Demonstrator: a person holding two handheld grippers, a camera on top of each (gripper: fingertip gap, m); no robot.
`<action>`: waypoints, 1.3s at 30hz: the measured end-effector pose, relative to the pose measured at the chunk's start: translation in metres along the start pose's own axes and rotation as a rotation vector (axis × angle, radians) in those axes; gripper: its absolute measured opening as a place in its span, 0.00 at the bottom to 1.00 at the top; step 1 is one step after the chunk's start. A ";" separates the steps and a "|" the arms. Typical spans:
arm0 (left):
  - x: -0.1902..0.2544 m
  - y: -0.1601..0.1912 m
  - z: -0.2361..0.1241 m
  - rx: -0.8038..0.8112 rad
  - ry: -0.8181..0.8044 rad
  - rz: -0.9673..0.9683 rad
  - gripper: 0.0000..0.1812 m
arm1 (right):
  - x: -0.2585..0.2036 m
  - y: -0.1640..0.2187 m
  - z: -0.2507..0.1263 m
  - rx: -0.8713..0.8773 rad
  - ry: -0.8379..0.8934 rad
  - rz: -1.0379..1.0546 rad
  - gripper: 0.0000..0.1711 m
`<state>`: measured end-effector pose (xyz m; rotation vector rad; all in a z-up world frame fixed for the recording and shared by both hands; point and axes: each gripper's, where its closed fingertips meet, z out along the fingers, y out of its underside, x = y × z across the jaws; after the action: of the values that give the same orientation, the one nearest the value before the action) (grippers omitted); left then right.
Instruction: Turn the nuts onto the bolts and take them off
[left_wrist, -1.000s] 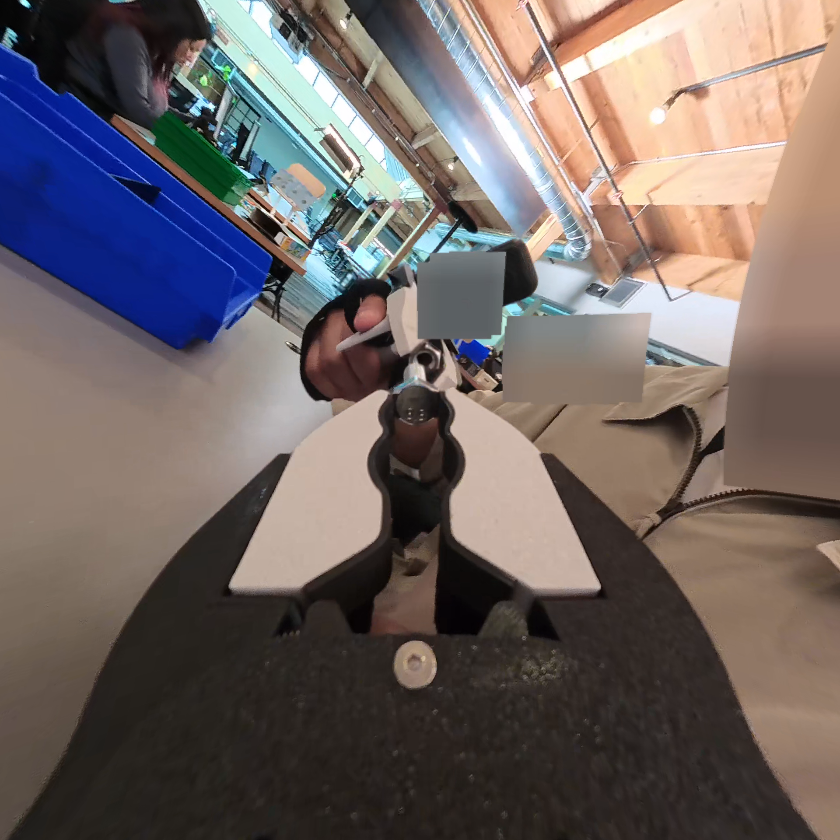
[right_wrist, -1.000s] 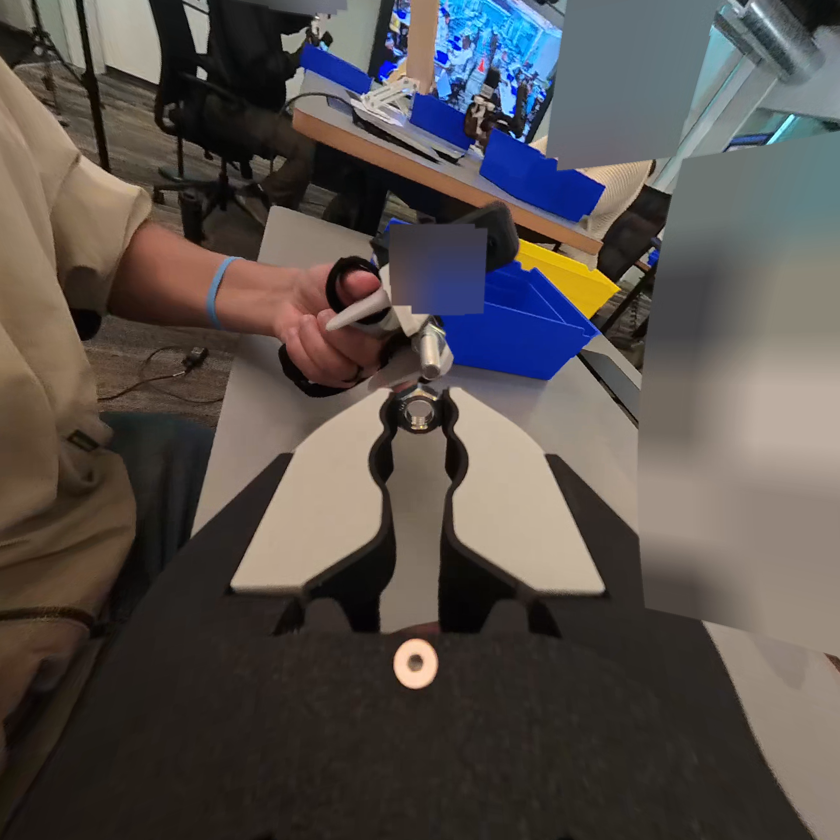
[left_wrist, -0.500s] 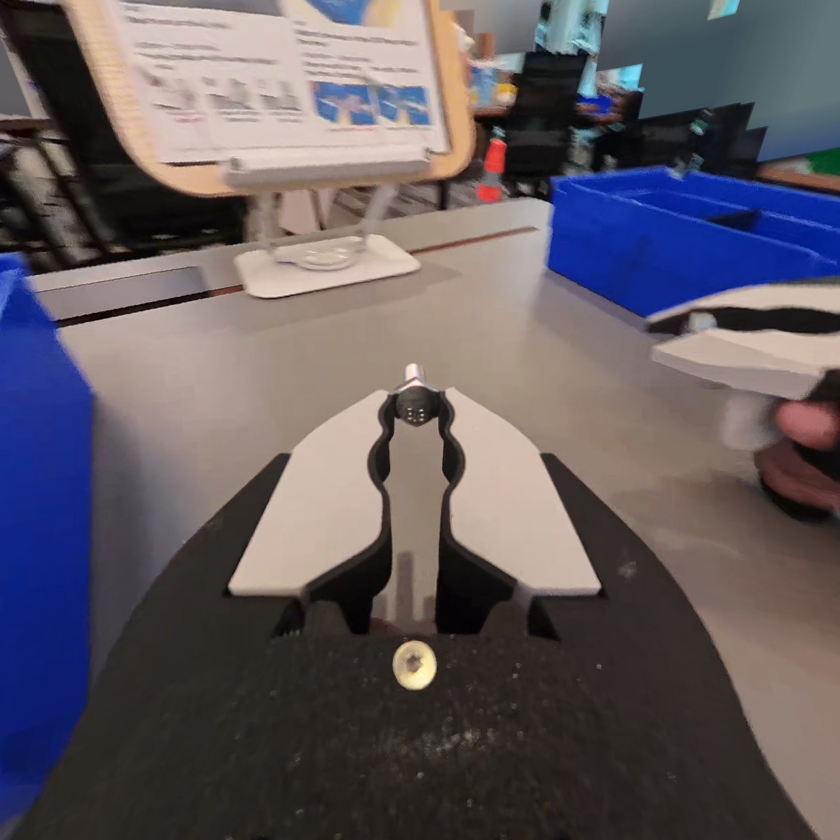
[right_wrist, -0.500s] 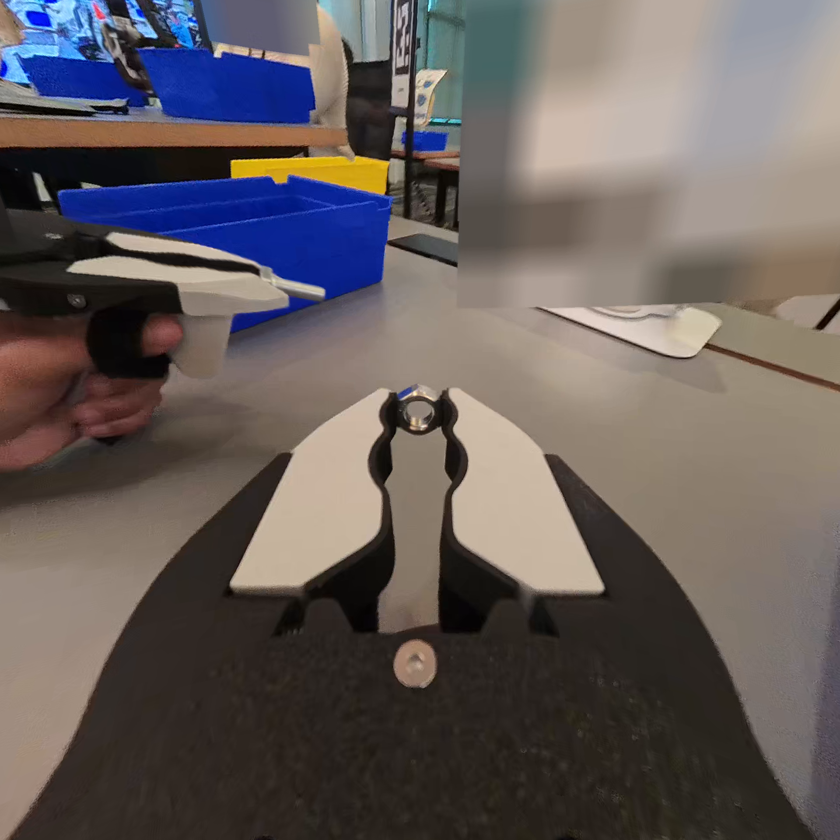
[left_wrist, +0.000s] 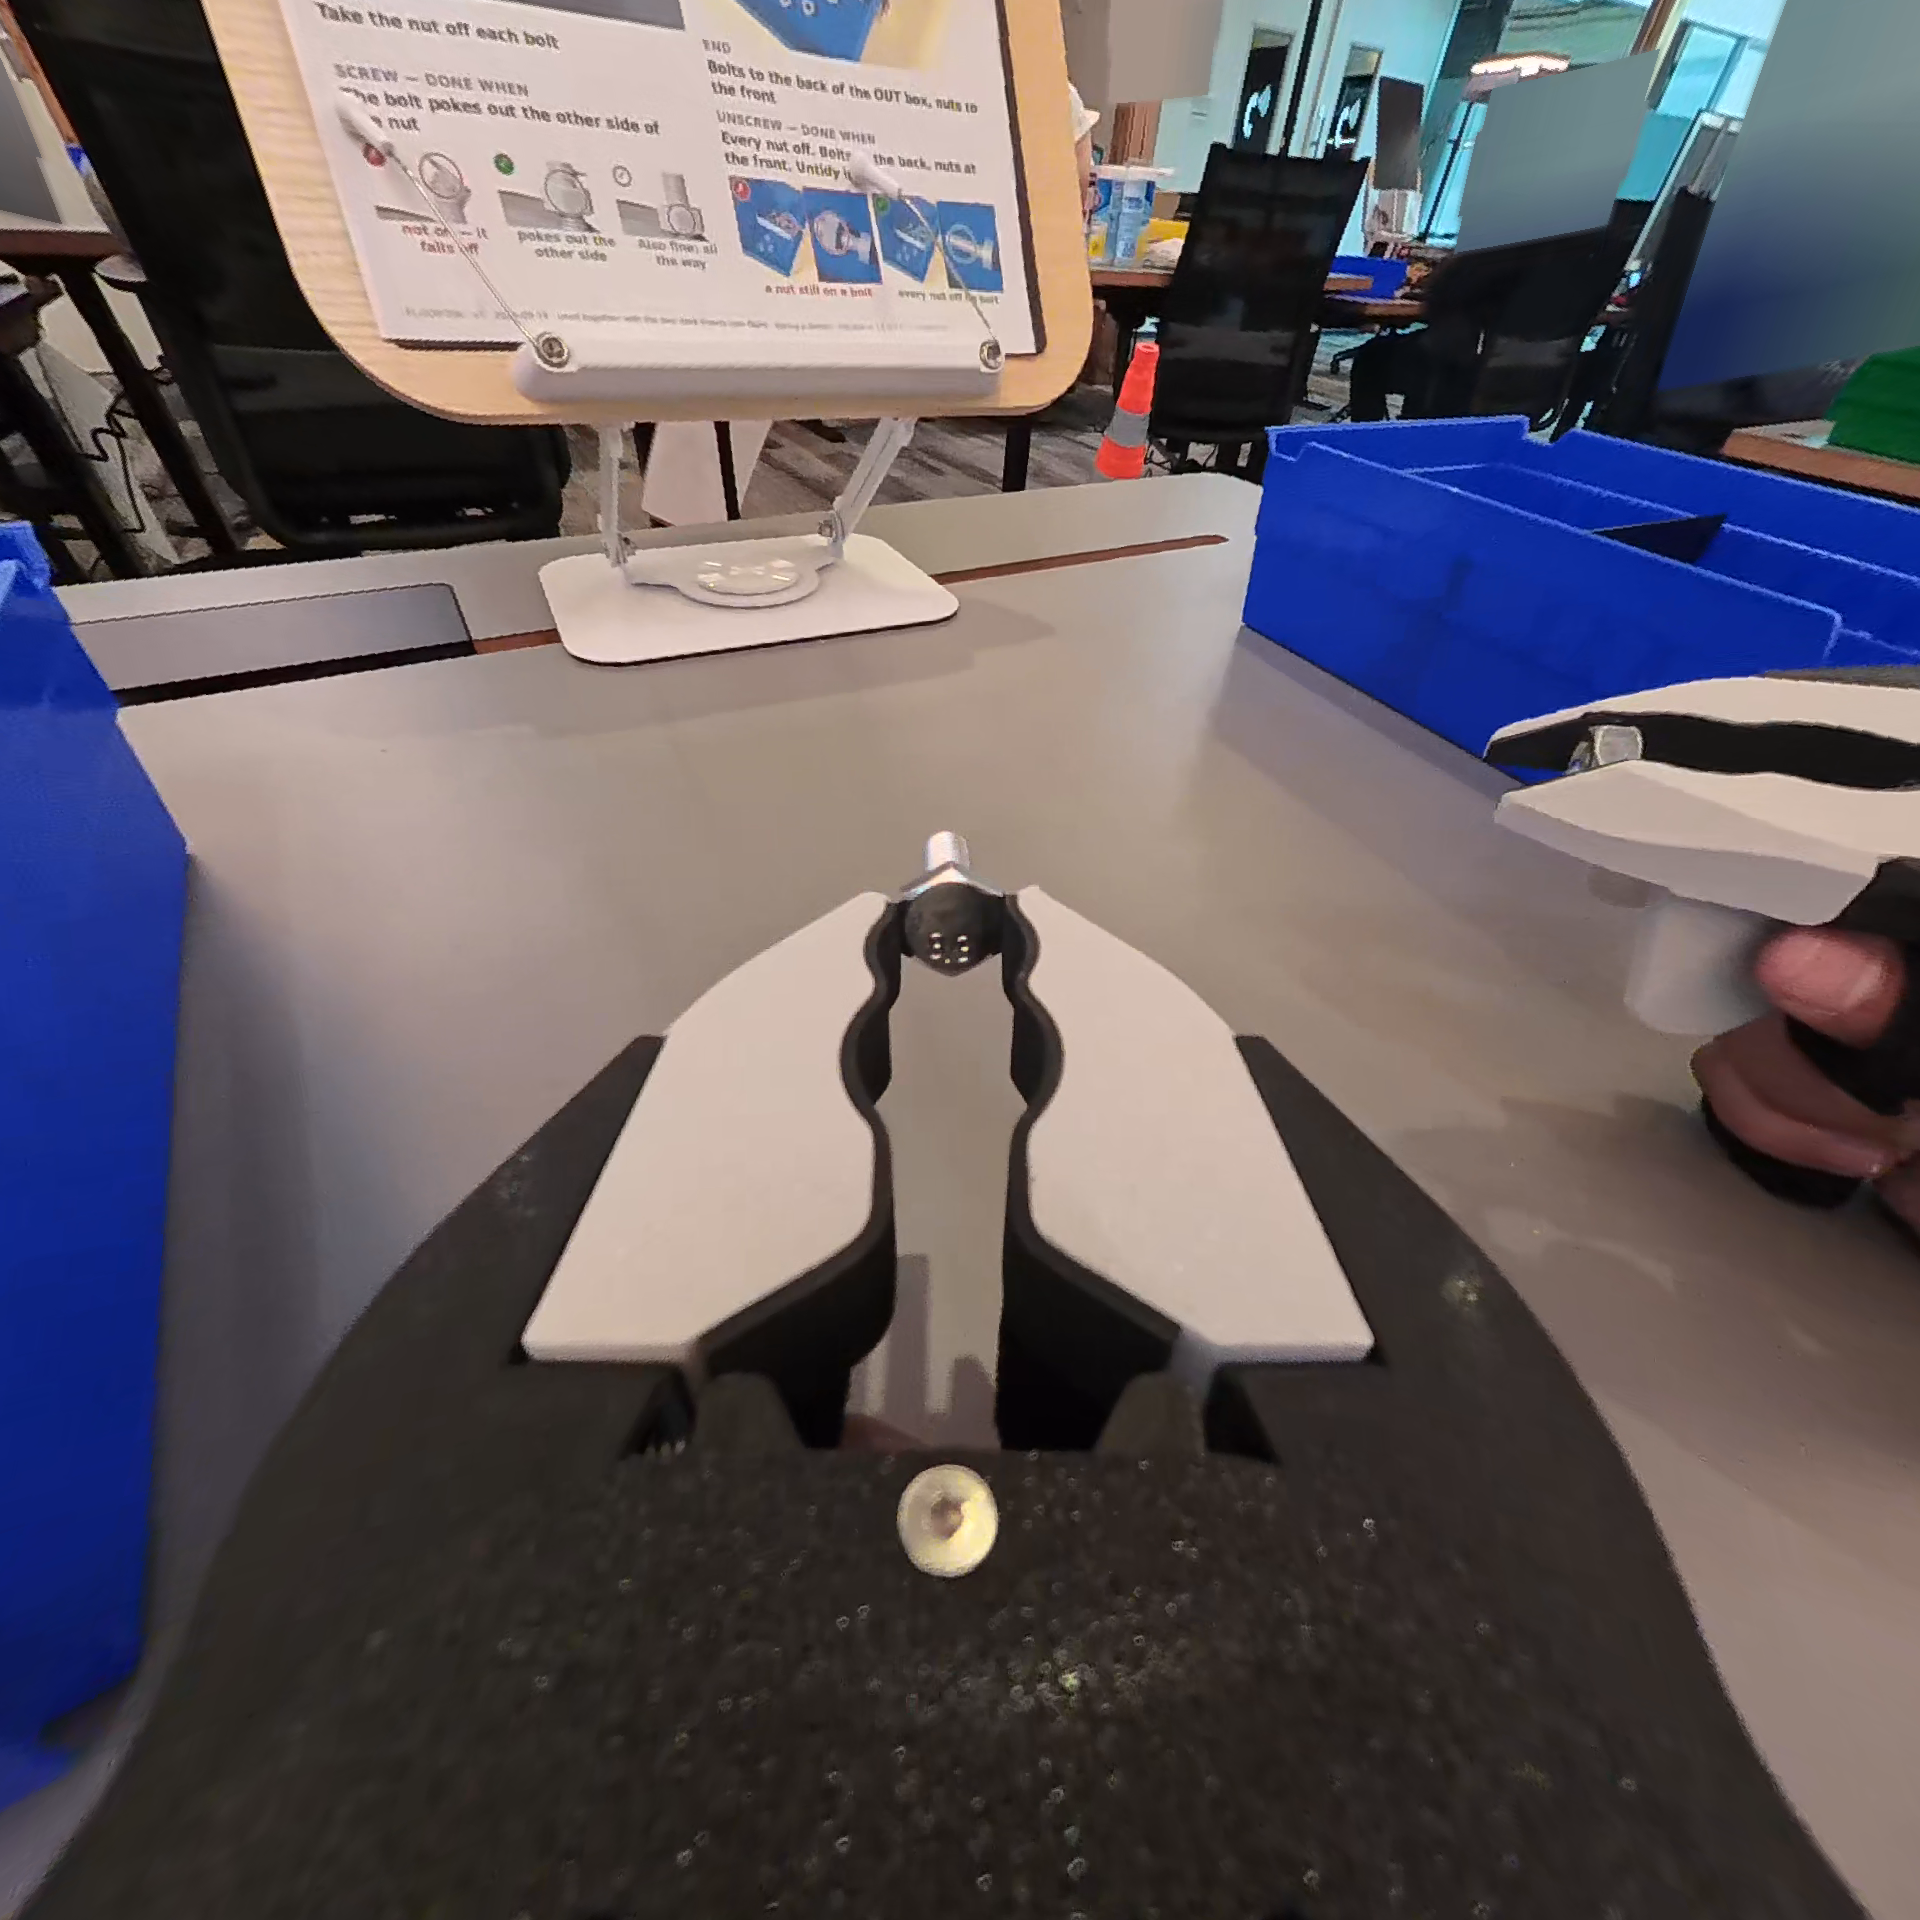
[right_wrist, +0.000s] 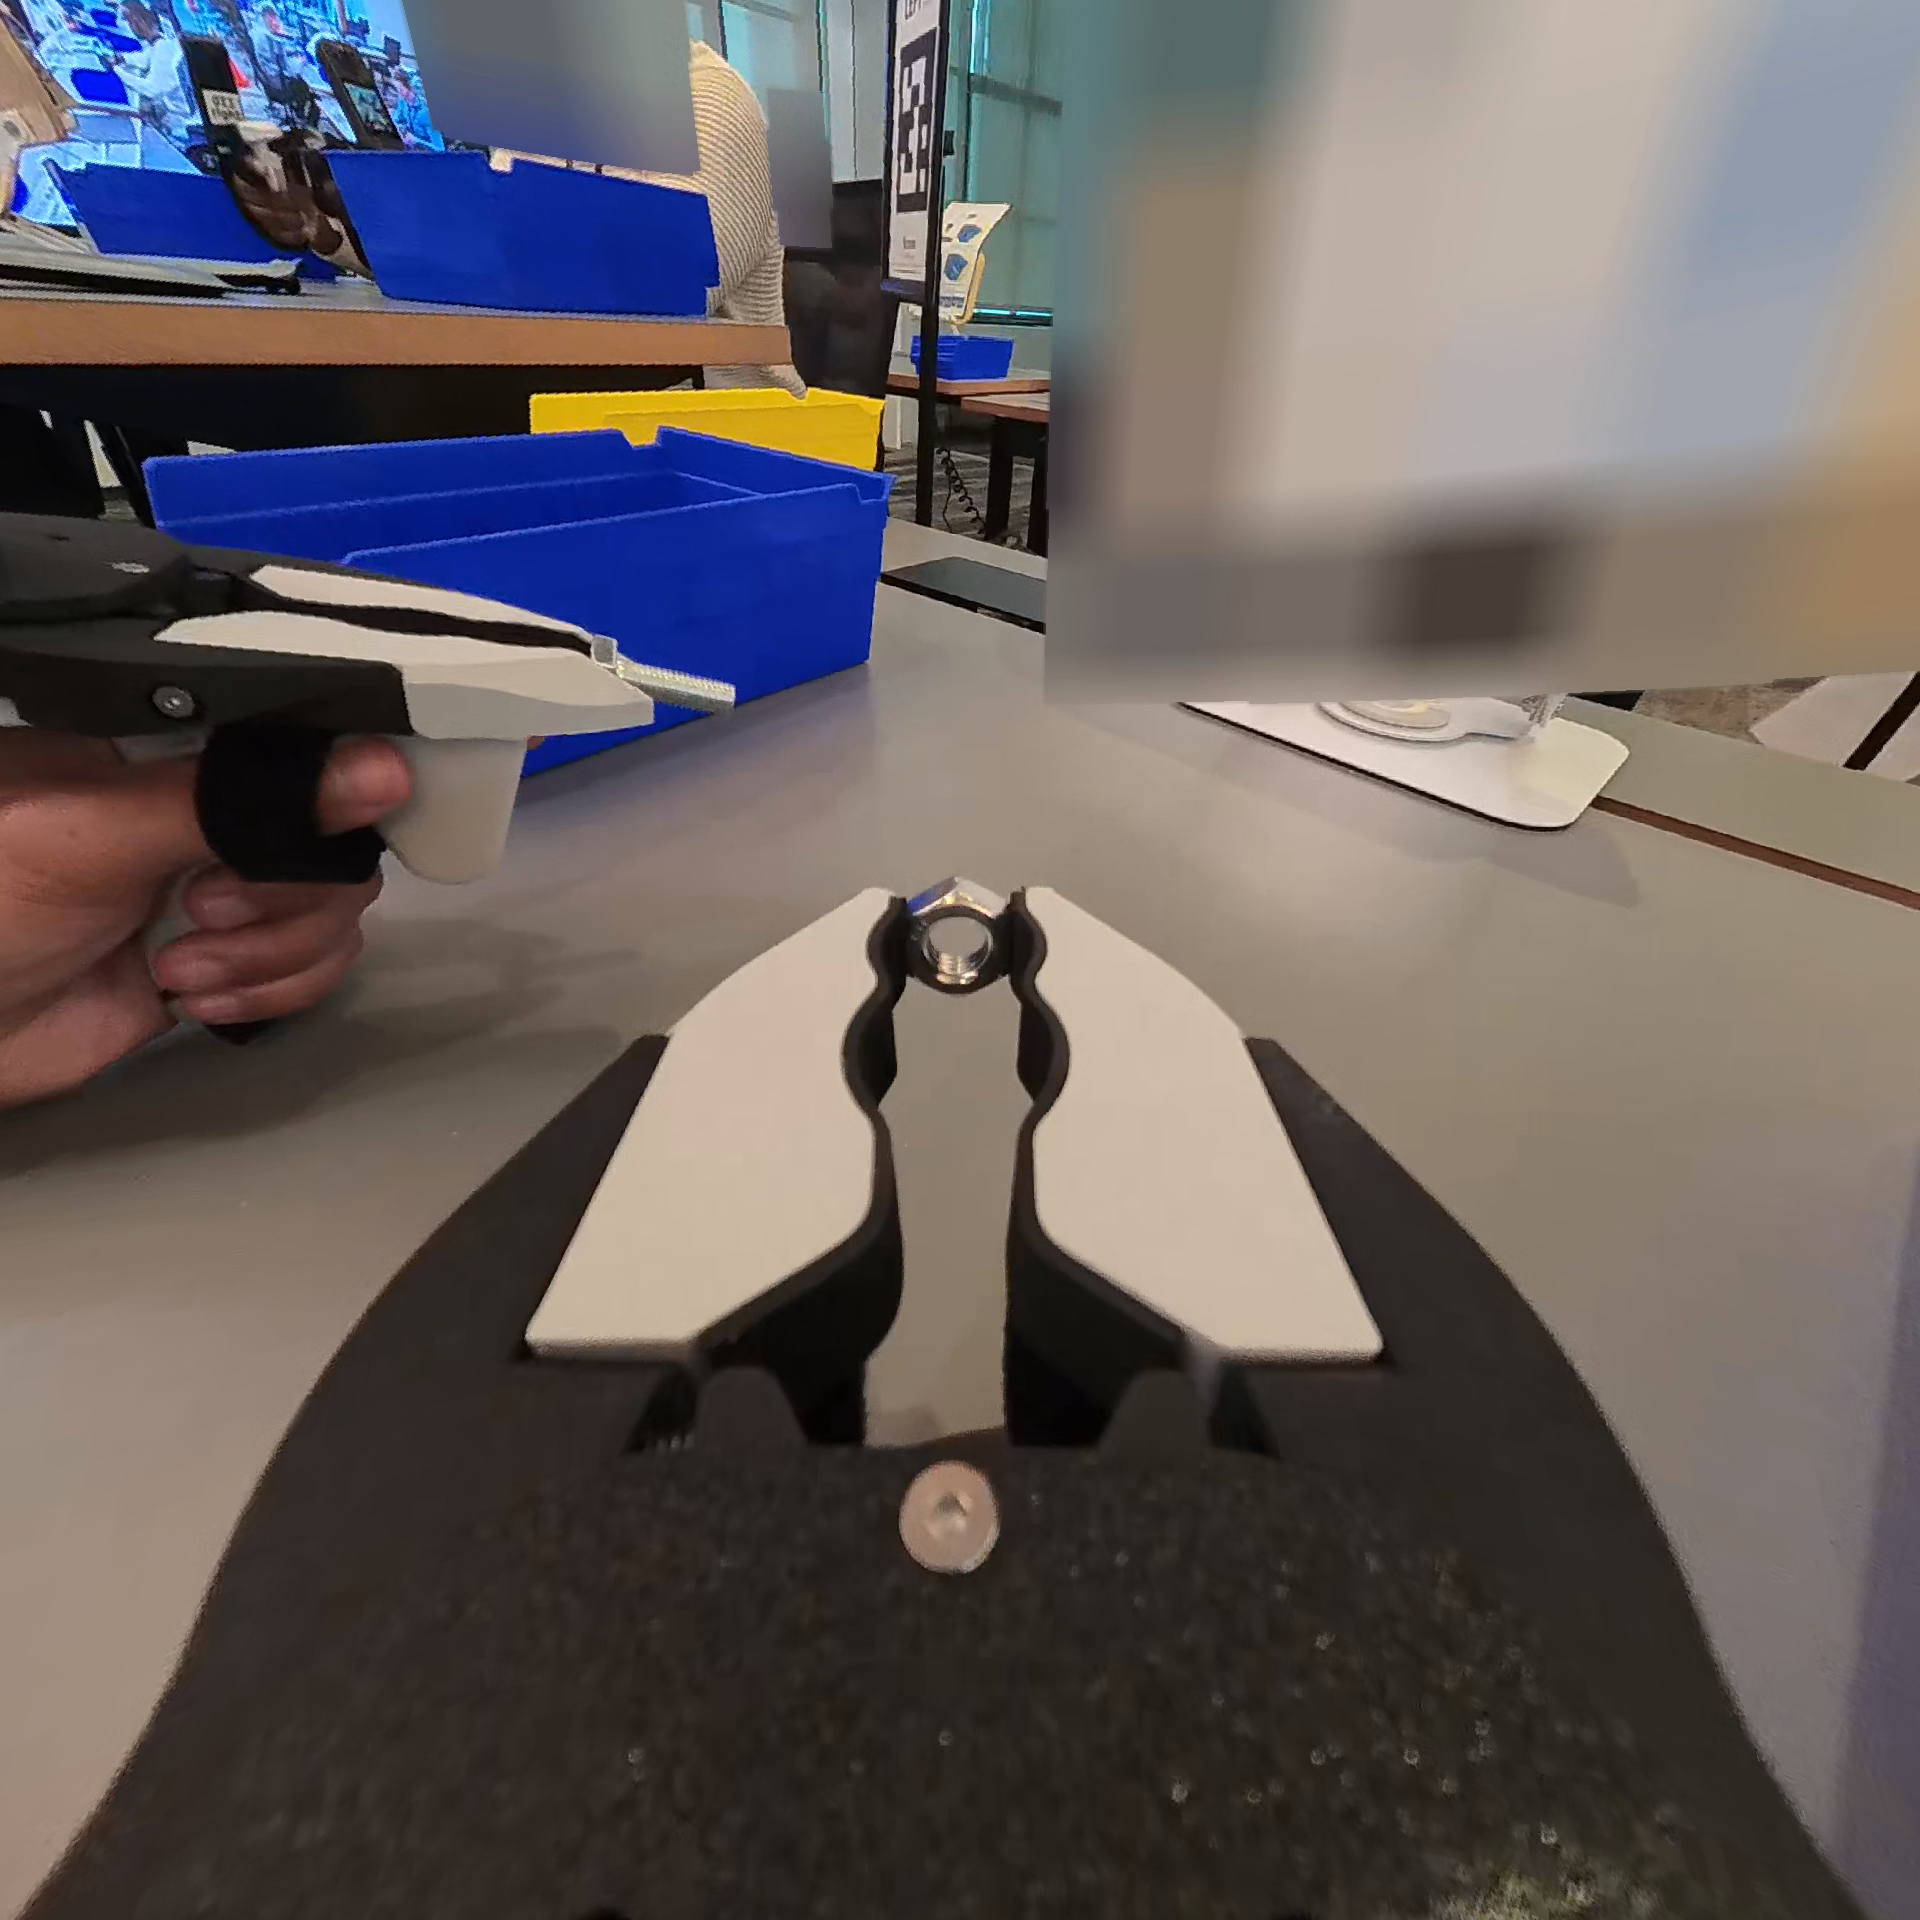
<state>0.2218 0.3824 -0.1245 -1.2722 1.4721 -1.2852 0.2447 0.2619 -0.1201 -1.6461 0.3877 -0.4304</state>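
My left gripper is shut on the hexagonal head of a steel bolt, whose threaded shaft points away over the grey table. In the right wrist view the same gripper shows at the left, with the bolt sticking out to the right. My right gripper is shut on a steel nut, its hole facing the camera. It also shows at the right edge of the left wrist view with the nut in its tips. The bolt and nut are apart.
A divided blue bin stands at the right of the table; it also shows in the right wrist view. Another blue bin is close on the left. An instruction board on a white stand stands at the back. A yellow bin lies beyond. The gap from one gripper's tips to the other's is roughly 12 centimeters.
One second ago the grippers faced each other, bolt tip near the nut. Both have swung apart and level over the table, each still holding its part.
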 end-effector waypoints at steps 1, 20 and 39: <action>0.001 0.001 0.001 -0.006 0.009 -0.003 0.10 | 0.001 0.000 0.000 0.001 0.000 0.004 0.11; 0.009 0.007 0.005 -0.051 0.063 0.005 0.10 | 0.289 0.088 -0.168 -1.067 0.409 0.177 0.11; 0.018 0.010 0.006 -0.069 0.106 0.031 0.10 | 0.303 0.120 -0.178 -1.362 0.376 0.207 0.19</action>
<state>0.2225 0.3633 -0.1345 -1.2367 1.6170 -1.3081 0.4208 -0.0540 -0.2046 -2.7828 1.3192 -0.3100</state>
